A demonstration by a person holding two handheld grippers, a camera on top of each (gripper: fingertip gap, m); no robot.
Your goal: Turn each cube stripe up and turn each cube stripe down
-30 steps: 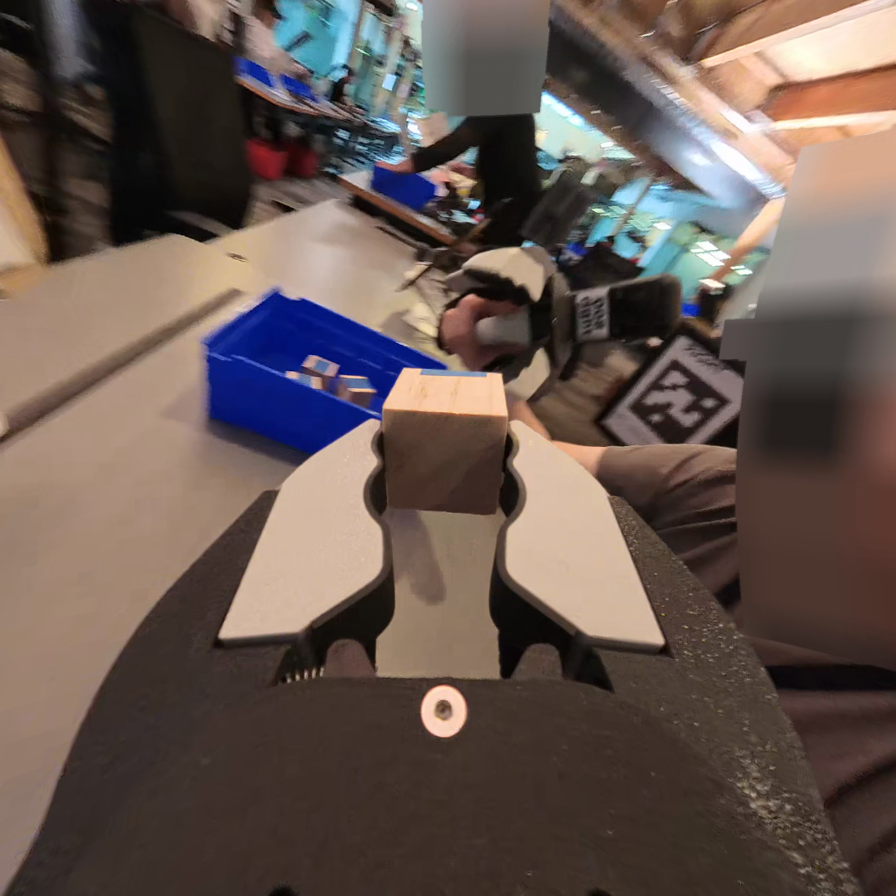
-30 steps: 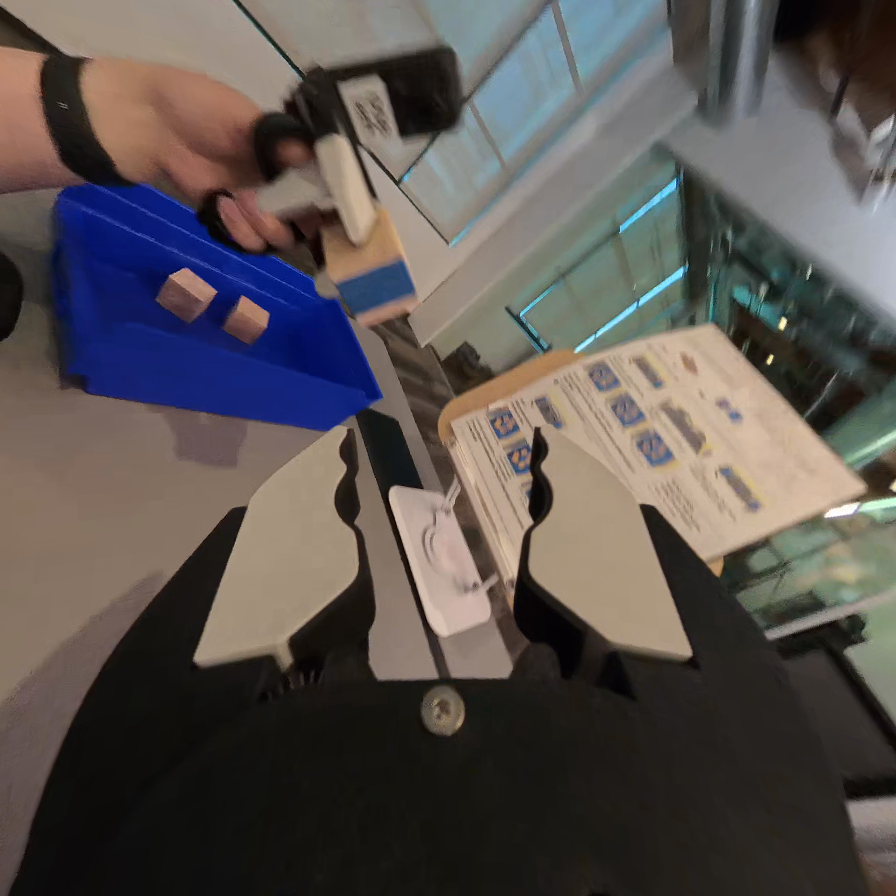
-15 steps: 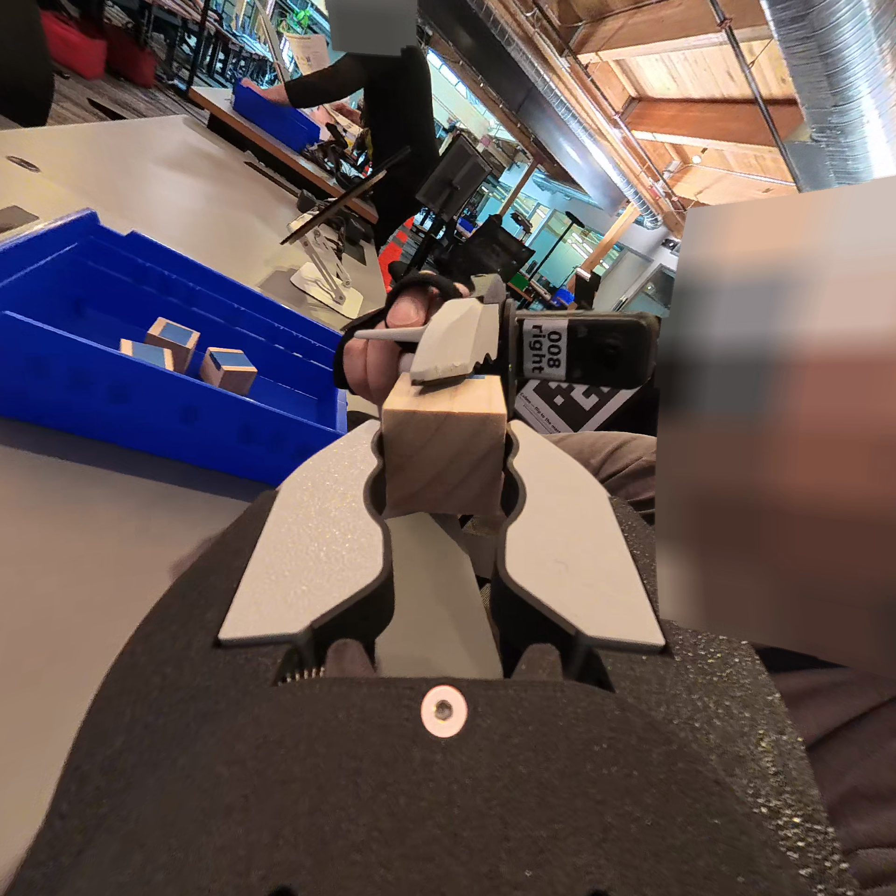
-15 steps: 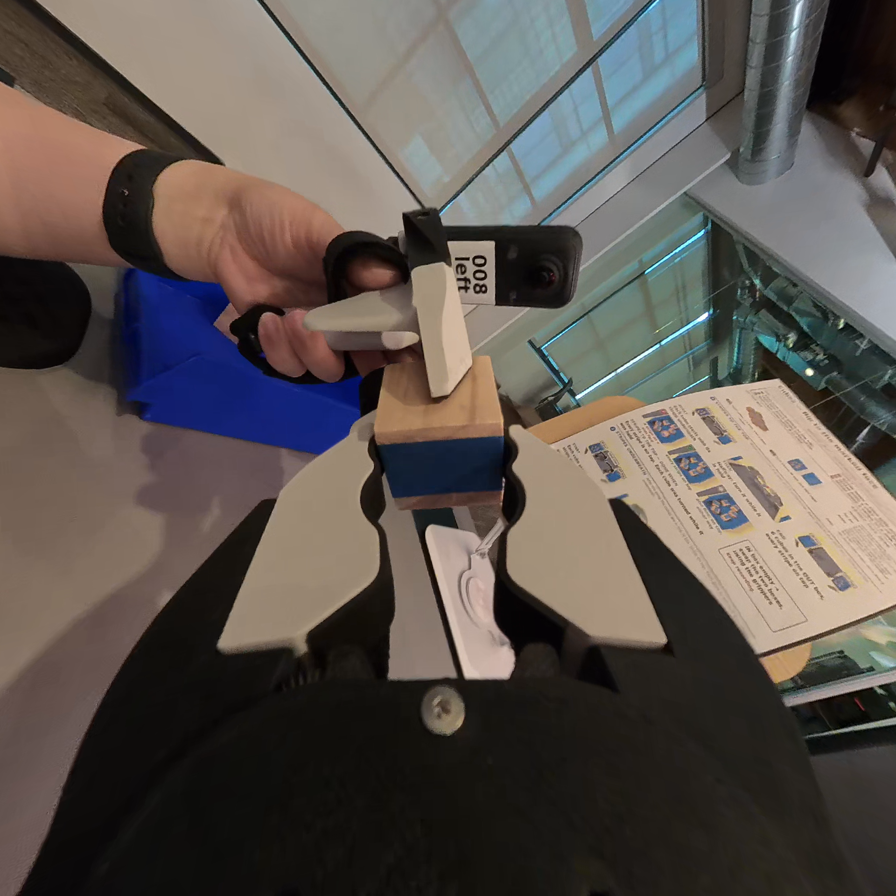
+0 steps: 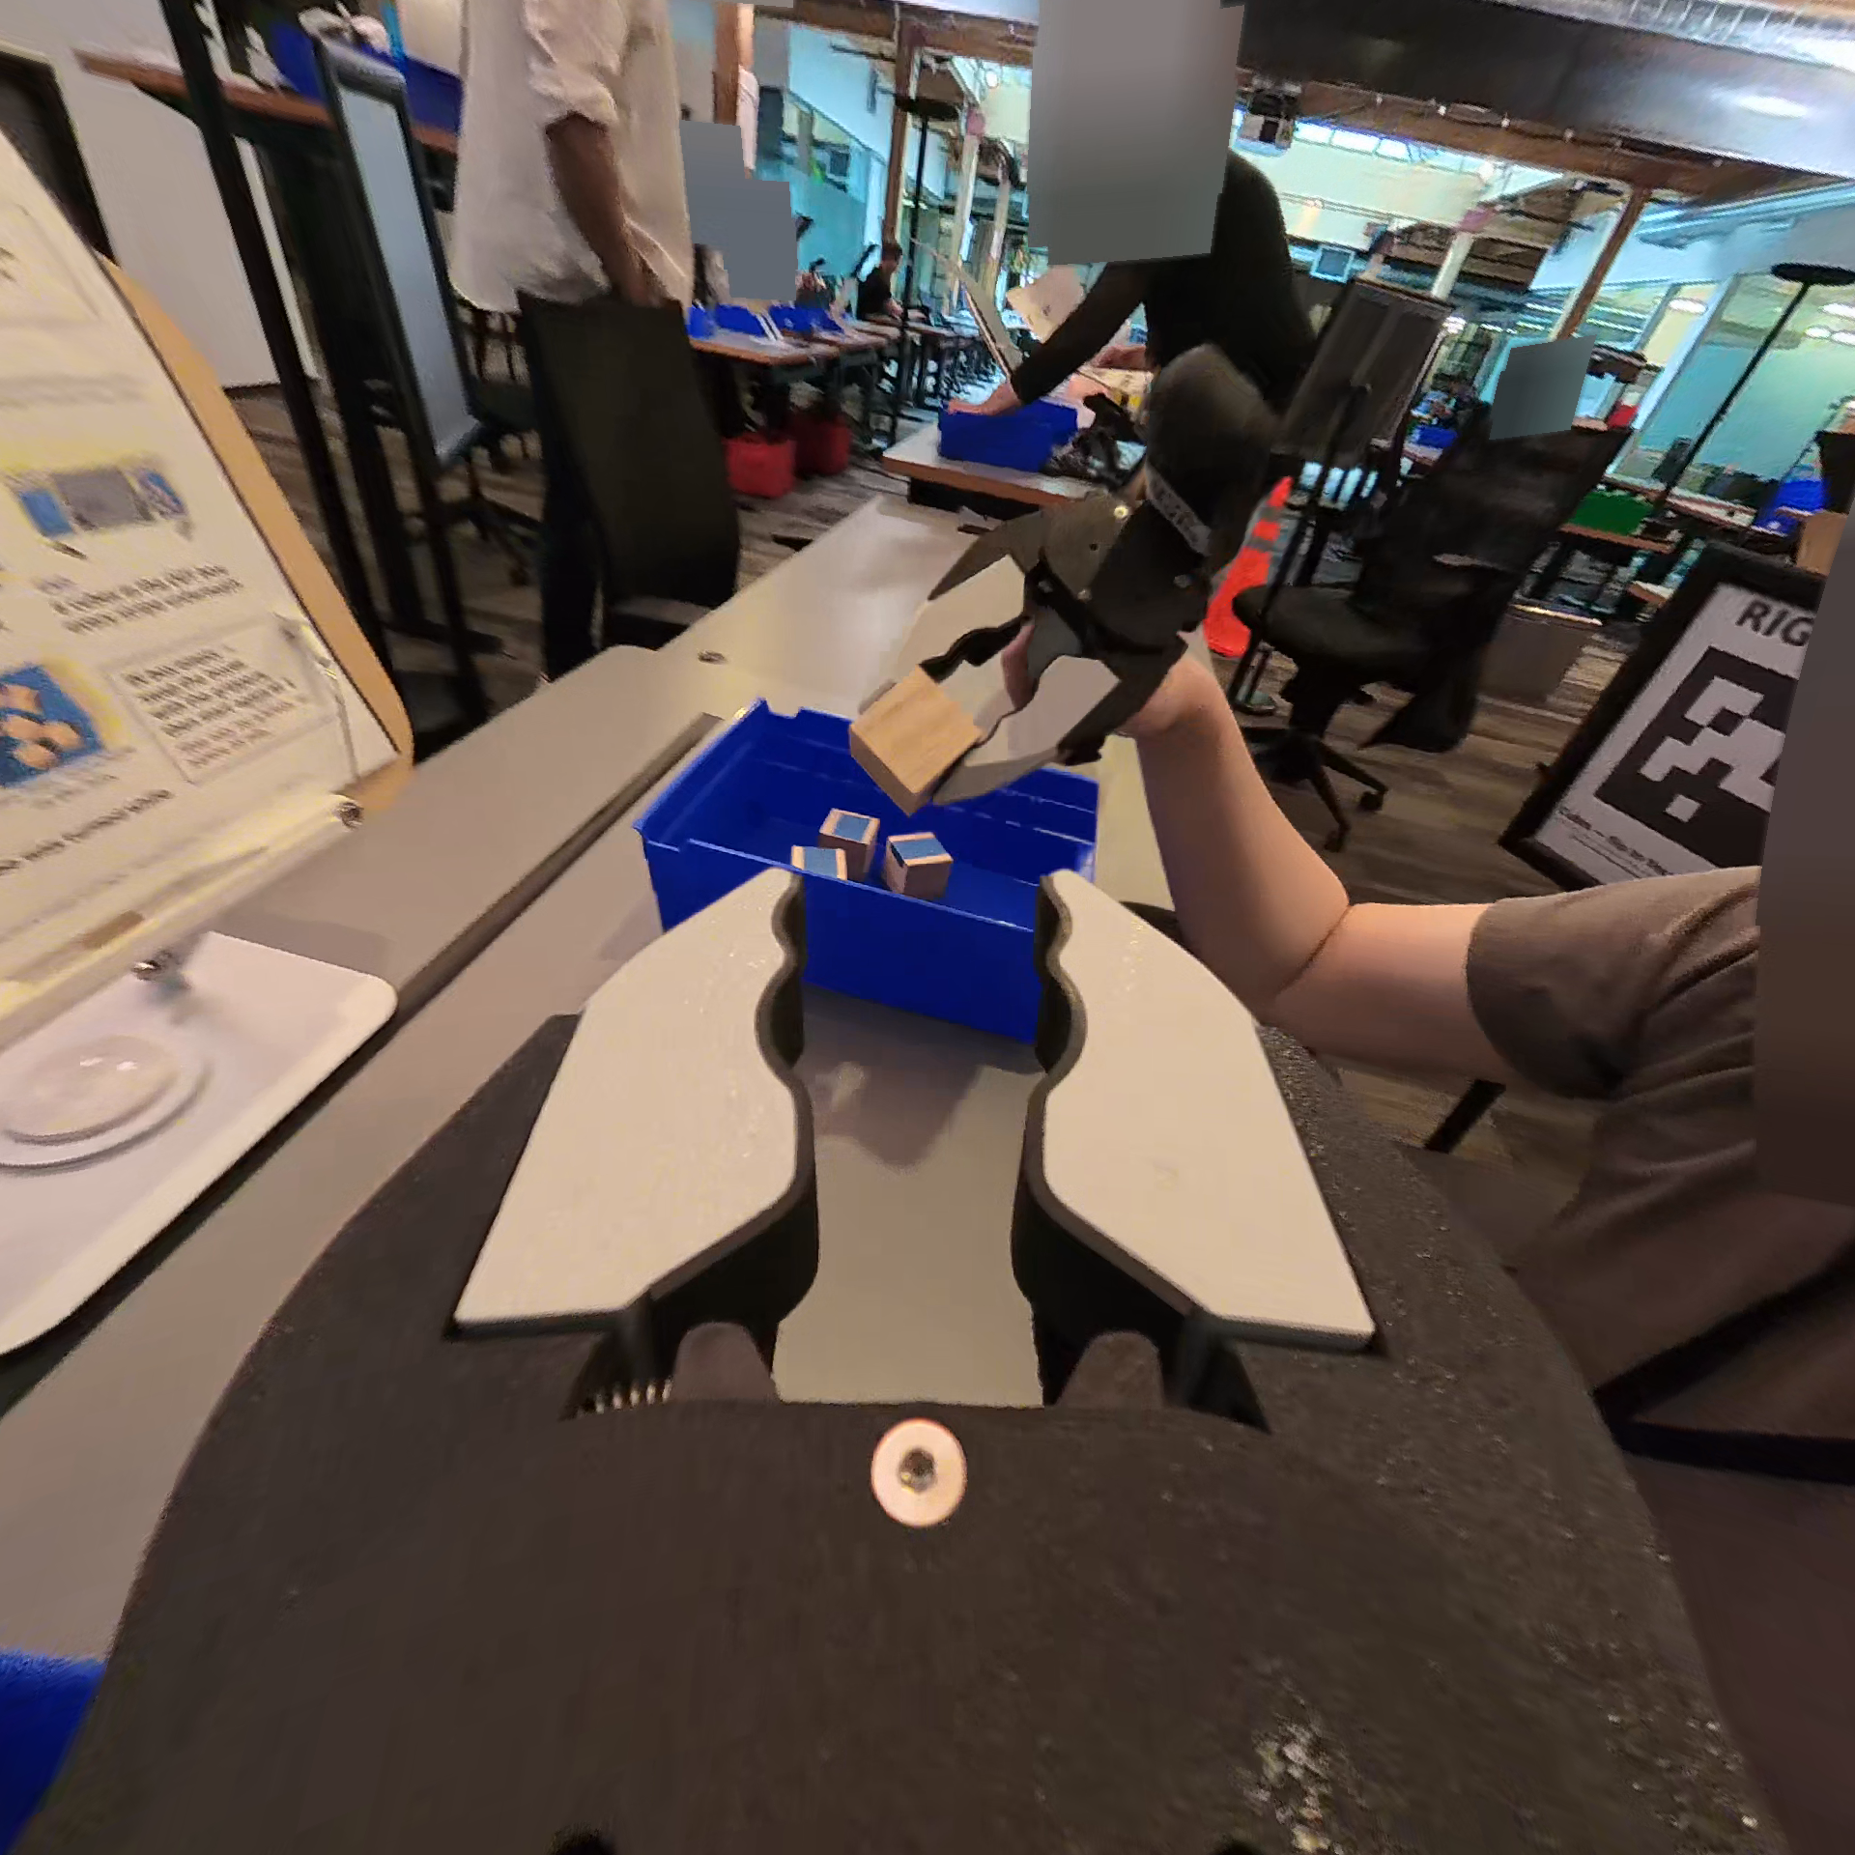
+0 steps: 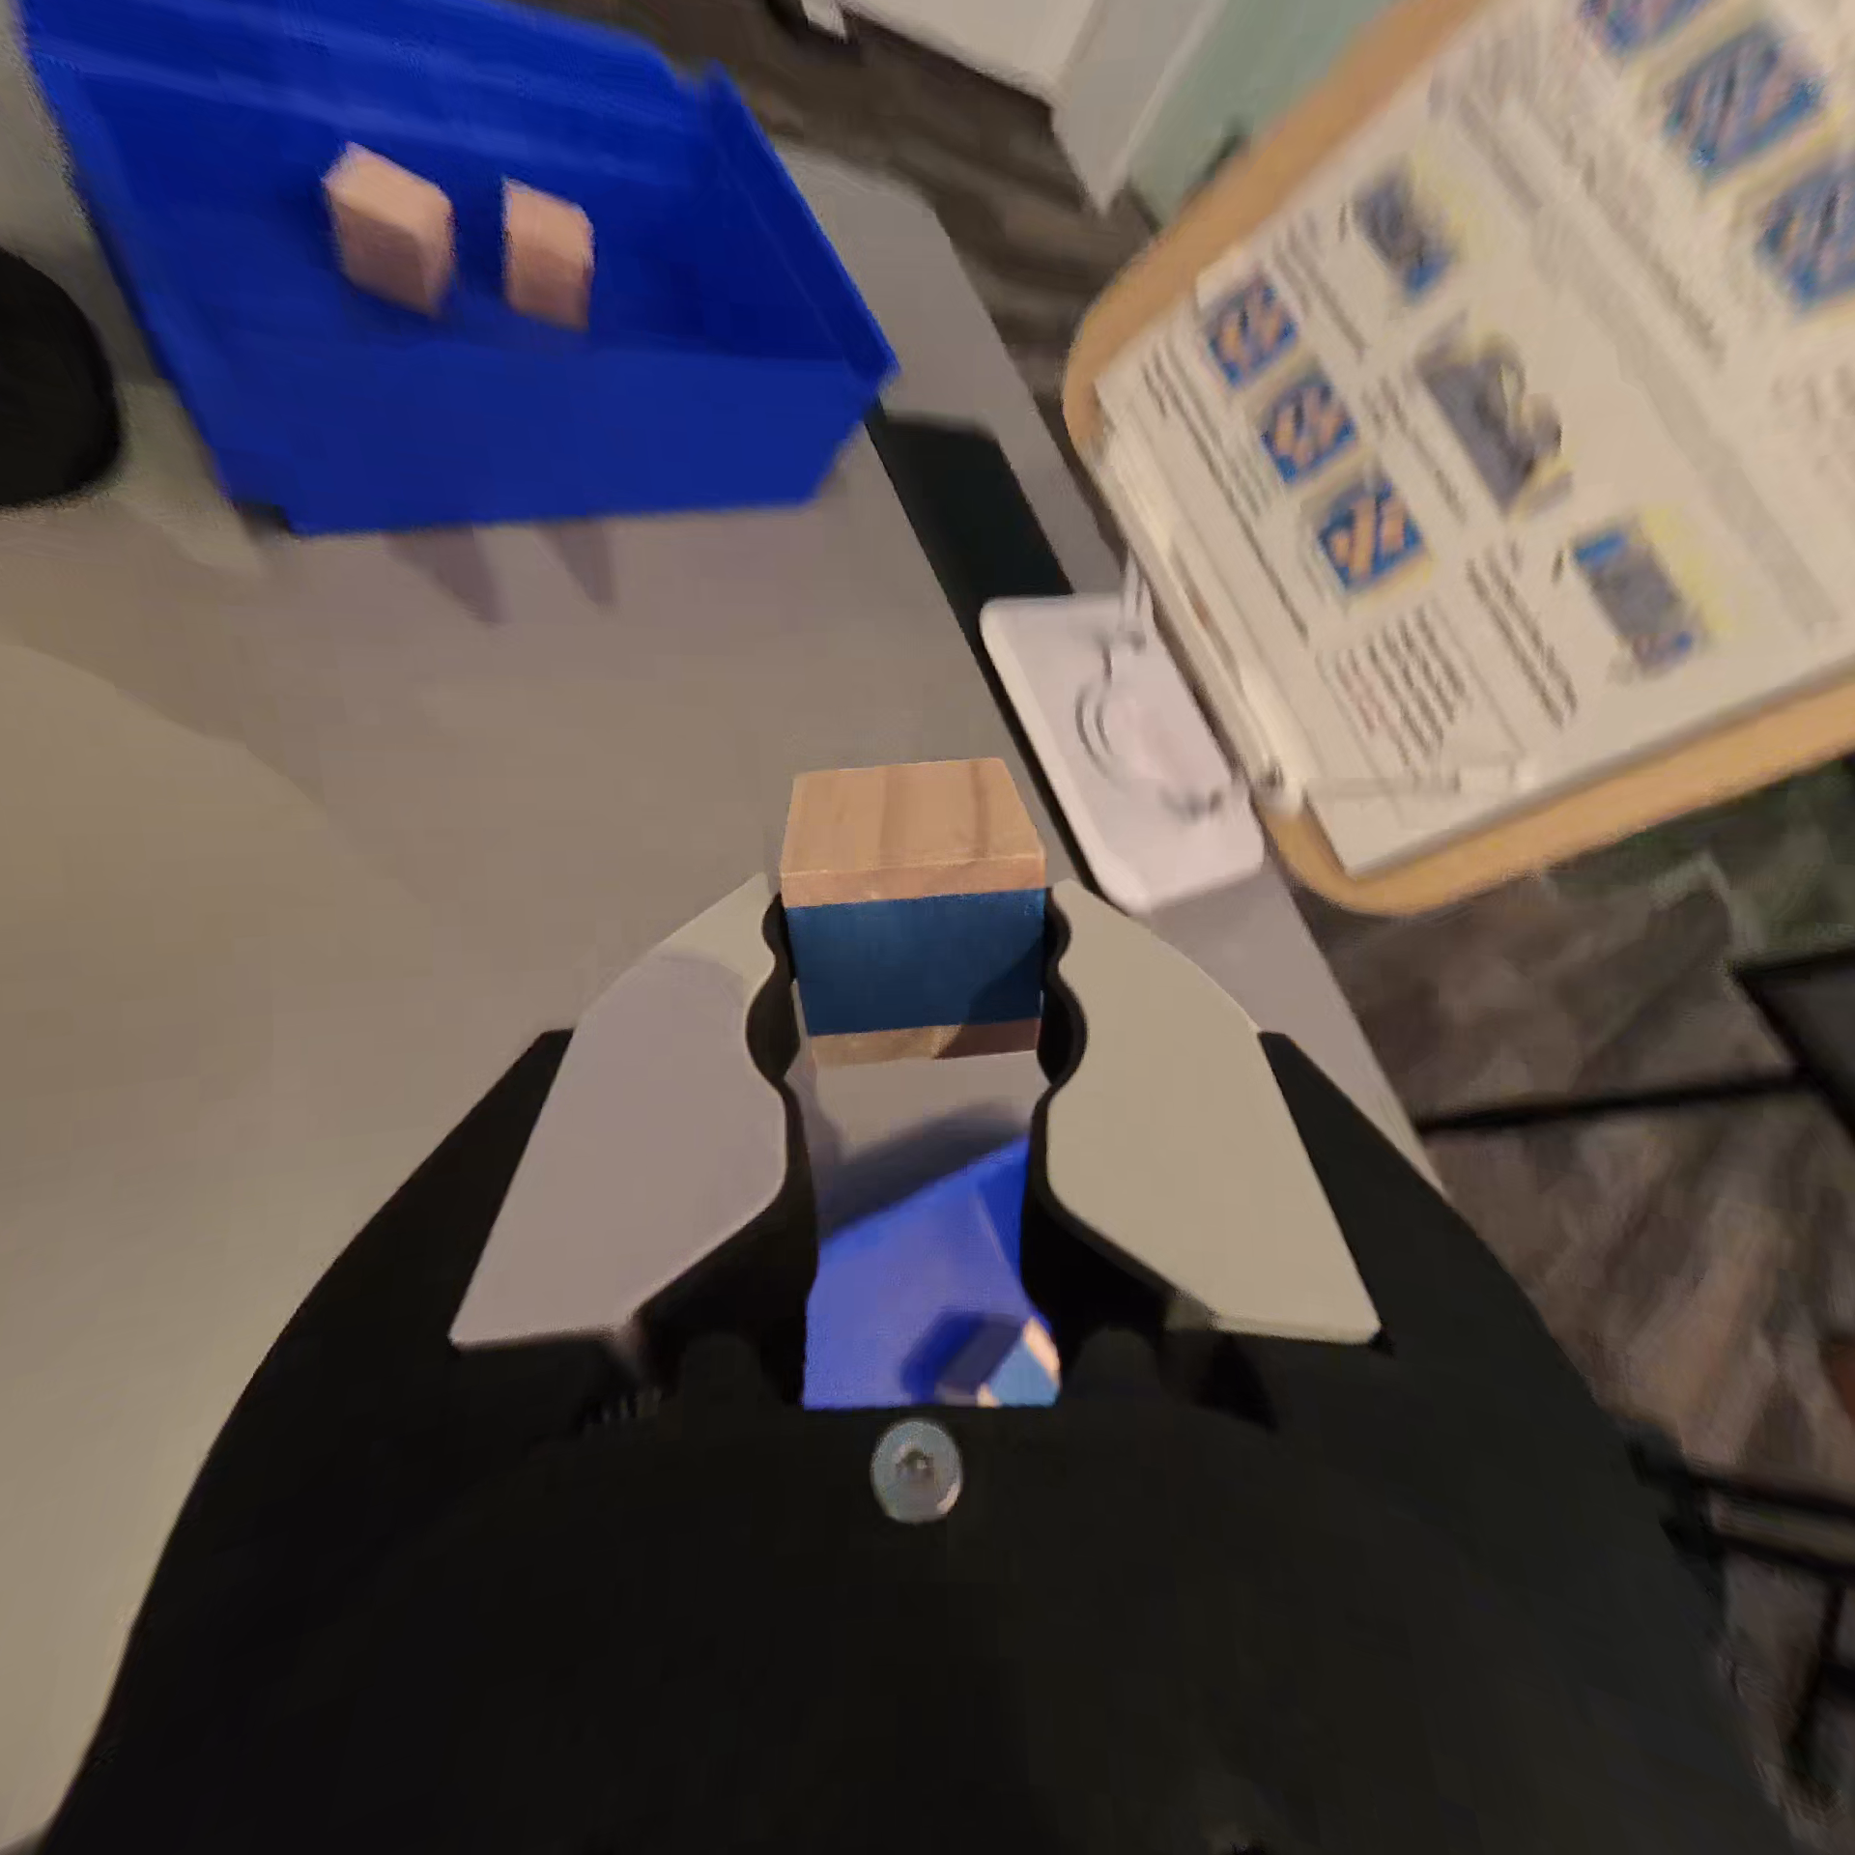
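L gripper (image 5: 918, 964): jaws apart, nothing between them; bench and blue bin front show through the gap.
R gripper (image 6: 913, 964): jaws clamped on wooden cube (image 6: 911, 908), pads pressed on both sides; blue stripe faces the cam, plain wood on top.
Same cube from L cam: (image 5: 915, 738) held tilted above the bin (image 5: 908, 964), only plain wood faces show, stripe hidden from that side.
Bin: blue plastic, on grey bench (image 5: 402, 903). Holds 3 small cubes (image 5: 849, 841), (image 5: 915, 863), (image 5: 818, 861), blue faces up; third one partly cut off by bin wall.
R cam bin view: (image 6: 522, 442) motion-blurred, only 2 cubes made out (image 6: 389, 226), (image 6: 547, 256), stripe not visible.
2nd blue patch: seen low between R fingers (image 6: 934, 1295), w/ a small block in it; too cropped to ID.
Writing: instruction sheet (image 6: 1506, 402) on clipboard stand, text + blue pics, blurred, not legible. Label on R gripper body (image 5: 1179, 512) too small to read. Framed black/white marker board (image 5: 1706, 743), cut off at frame edge.
Bg: ppl at other benches, heads masked.
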